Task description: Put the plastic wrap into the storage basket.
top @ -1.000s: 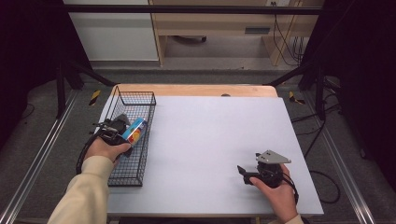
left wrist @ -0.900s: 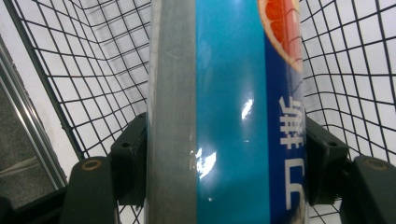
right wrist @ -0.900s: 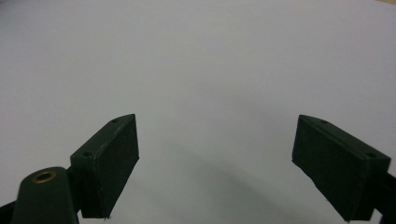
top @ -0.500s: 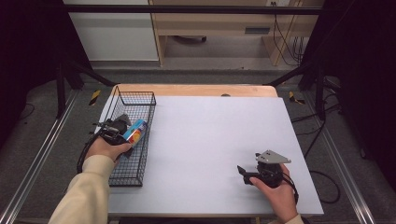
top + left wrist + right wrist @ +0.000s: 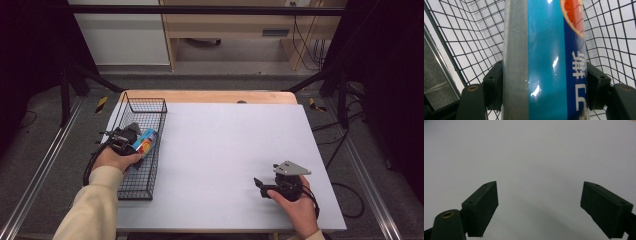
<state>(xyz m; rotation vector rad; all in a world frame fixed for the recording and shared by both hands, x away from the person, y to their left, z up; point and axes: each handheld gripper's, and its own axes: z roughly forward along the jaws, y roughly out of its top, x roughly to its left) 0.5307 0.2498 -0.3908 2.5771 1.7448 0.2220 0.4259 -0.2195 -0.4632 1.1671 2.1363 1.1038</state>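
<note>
A blue drink can (image 5: 145, 141) with an orange fruit picture and a silver band lies tilted over the black wire basket (image 5: 150, 106) at the table's left. My left gripper (image 5: 136, 142) is shut on it; in the left gripper view the can (image 5: 544, 60) stands between both black pads (image 5: 495, 85), which press on its sides, with basket mesh (image 5: 461, 45) behind. My right gripper (image 5: 258, 183) rests near the table's front right, held by a hand, pointing left. In the right gripper view its jaws stand wide apart (image 5: 539, 207) over bare white table, nothing between them.
The white tabletop (image 5: 225, 145) spreads between the two grippers. A wooden strip (image 5: 210, 96) runs along the far edge. Beyond it are a pale cabinet (image 5: 120, 35) and a wooden desk (image 5: 235, 25) with cables; metal rails (image 5: 35, 175) flank the table.
</note>
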